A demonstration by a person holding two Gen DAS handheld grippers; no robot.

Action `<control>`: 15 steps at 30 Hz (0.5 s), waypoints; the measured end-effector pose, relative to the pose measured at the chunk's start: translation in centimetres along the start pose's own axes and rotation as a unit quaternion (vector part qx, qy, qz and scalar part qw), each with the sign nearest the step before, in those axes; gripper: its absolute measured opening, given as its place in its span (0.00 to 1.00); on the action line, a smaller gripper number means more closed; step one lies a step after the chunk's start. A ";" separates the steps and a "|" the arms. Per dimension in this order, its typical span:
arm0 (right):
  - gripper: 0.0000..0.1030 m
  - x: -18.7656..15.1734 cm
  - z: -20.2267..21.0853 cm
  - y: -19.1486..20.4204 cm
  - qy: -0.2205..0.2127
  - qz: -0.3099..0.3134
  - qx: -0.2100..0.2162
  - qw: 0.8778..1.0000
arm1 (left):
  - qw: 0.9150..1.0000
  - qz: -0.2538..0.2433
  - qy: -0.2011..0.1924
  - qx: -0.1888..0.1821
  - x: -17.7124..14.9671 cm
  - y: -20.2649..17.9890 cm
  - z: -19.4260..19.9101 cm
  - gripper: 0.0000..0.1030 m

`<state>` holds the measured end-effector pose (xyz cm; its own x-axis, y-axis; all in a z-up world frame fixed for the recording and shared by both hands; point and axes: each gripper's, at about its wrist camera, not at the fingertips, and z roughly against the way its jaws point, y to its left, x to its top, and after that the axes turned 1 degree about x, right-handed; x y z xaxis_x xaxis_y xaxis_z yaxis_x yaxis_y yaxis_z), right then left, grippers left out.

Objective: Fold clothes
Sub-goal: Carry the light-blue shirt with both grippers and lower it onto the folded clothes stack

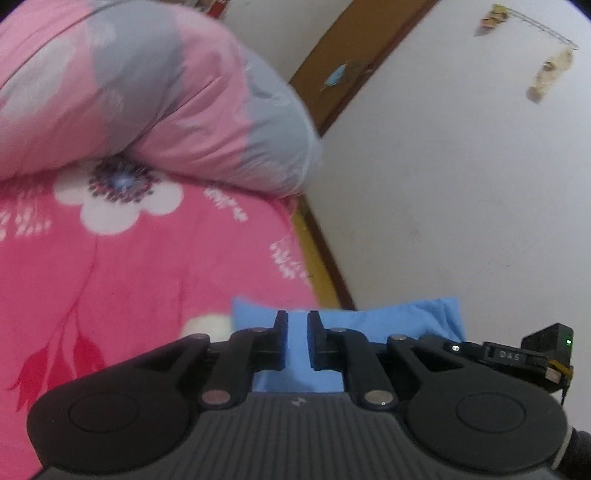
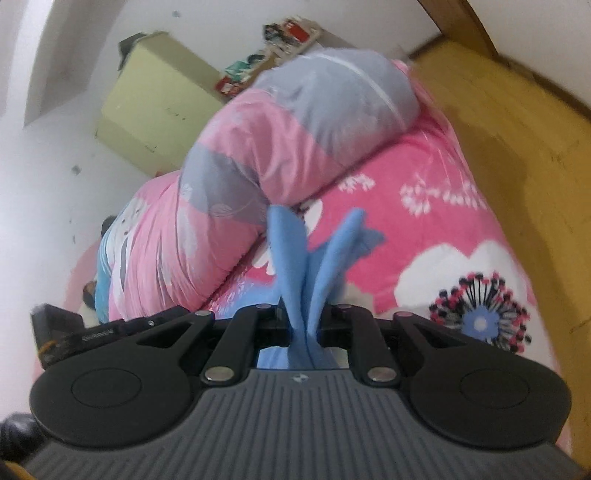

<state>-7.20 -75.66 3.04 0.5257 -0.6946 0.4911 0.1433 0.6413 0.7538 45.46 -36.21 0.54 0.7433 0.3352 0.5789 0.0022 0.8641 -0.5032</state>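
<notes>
Blue cloth (image 2: 295,258) pinched in right tongs (image 2: 303,325); left tongs (image 1: 297,332) parted.

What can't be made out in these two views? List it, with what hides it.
1. Blue garment: its kind and full shape. In the left wrist view the left gripper covers most of it; in the right wrist view it is bunched in the right gripper.
2. Wall hangings: left wrist view, small and blurred.
3. Printed items: right wrist view, blurred, partly behind the rolled quilt.

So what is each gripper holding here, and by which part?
The right gripper pinches a bunched fold of the blue cloth. The left gripper stands slightly open over it, gripping nothing.
</notes>
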 end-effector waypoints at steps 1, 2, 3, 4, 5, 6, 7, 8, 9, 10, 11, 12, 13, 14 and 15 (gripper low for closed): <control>0.11 0.0 -0.3 -0.5 0.000 -0.006 -0.002 1.000 | 1.000 0.008 0.001 0.003 -0.1 0.4 -0.1 0.18; 0.11 0.0 -0.5 -0.7 0.000 -0.010 0.000 1.000 | 1.000 0.018 0.005 0.002 -0.3 0.9 -0.1 0.20; 0.11 0.0 -0.6 -0.9 0.000 -0.014 0.002 1.000 | 1.000 0.028 0.009 0.000 -0.4 1.3 -0.1 0.21; 0.12 0.0 -0.7 -1.2 0.000 -0.017 0.004 1.000 | 0.999 0.036 0.011 -0.001 -0.5 1.6 0.0 0.22; 0.12 0.0 -0.8 -1.4 0.002 -0.020 0.006 1.000 | 0.999 0.042 0.011 -0.005 -0.6 1.9 0.2 0.27; 0.12 0.0 -1.0 -1.5 0.005 -0.025 0.007 1.000 | 0.999 0.049 0.012 -0.010 -0.7 2.1 0.5 0.29; 0.13 0.0 -1.1 -1.6 0.006 -0.029 0.007 1.000 | 0.998 0.055 0.012 -0.015 -0.7 2.3 0.6 0.36; 0.13 0.0 -1.1 -1.8 0.007 -0.034 0.007 0.999 | 0.998 0.058 0.014 -0.019 -0.7 2.4 0.8 0.40; 0.13 -0.1 -1.1 -1.8 0.008 -0.039 0.006 0.999 | 0.998 0.056 0.019 -0.022 -0.7 2.3 0.8 0.41; 0.13 -0.1 -1.0 -1.8 0.008 -0.045 0.002 0.999 | 0.998 0.052 0.027 -0.024 -0.7 2.2 0.7 0.41; 0.13 -0.2 -0.9 -1.8 0.007 -0.048 0.002 0.999 | 0.998 0.047 0.036 -0.023 -0.6 2.0 0.6 0.41; 0.13 -0.2 -0.8 -1.9 0.007 -0.051 0.003 0.999 | 0.998 0.041 0.044 -0.023 -0.7 1.7 0.7 0.41; 0.13 -0.3 -0.7 -1.9 0.007 -0.055 0.002 0.998 | 0.998 0.037 0.047 -0.024 -0.9 1.5 1.2 0.40; 0.13 -0.4 -0.6 -1.9 0.007 -0.057 0.000 0.998 | 0.998 0.036 0.047 -0.024 -1.2 1.3 1.9 0.40; 0.13 -0.4 -0.5 -1.8 0.007 -0.056 -0.002 0.998 | 0.998 0.034 0.048 -0.025 -1.5 1.2 2.7 0.40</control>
<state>-7.29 -76.34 1.30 0.5171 -0.7581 0.3973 0.2051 0.5604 0.8024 42.60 -34.70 0.81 0.8033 0.3529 0.4798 -0.0186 0.8200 -0.5720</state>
